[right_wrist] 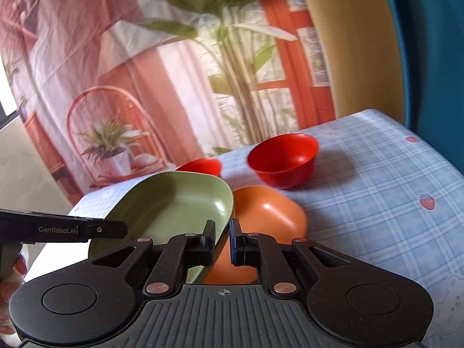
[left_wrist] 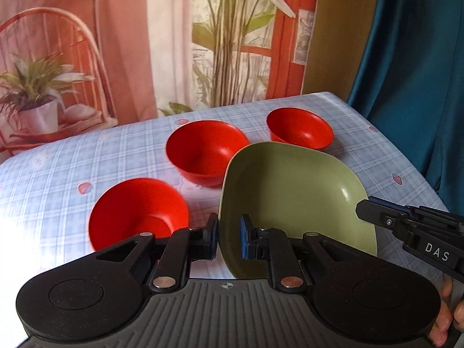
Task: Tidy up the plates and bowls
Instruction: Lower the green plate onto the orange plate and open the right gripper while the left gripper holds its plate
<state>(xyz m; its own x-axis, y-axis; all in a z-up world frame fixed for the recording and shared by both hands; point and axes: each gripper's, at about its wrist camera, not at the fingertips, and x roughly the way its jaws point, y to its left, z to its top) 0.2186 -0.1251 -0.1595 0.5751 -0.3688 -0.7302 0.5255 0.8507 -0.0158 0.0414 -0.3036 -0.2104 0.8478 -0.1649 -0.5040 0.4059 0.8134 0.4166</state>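
Observation:
A green square plate (left_wrist: 293, 200) is held tilted above the table. My left gripper (left_wrist: 229, 240) straddles its near-left rim, jaws a little apart around the edge. My right gripper (right_wrist: 222, 242) straddles its right rim, and the plate (right_wrist: 171, 203) leans up to the left there. My right gripper also shows in the left wrist view (left_wrist: 377, 211). An orange square plate (right_wrist: 269, 214) lies under it on the table. Three red bowls (left_wrist: 206, 150) (left_wrist: 300, 127) (left_wrist: 139, 211) stand on the cloth; the far right one also shows in the right wrist view (right_wrist: 282, 159).
The table has a blue checked cloth (left_wrist: 391, 156) with strawberry prints. A printed backdrop (left_wrist: 116, 43) hangs behind it and a teal curtain (left_wrist: 420, 72) at the right. The table's right edge runs close to the curtain.

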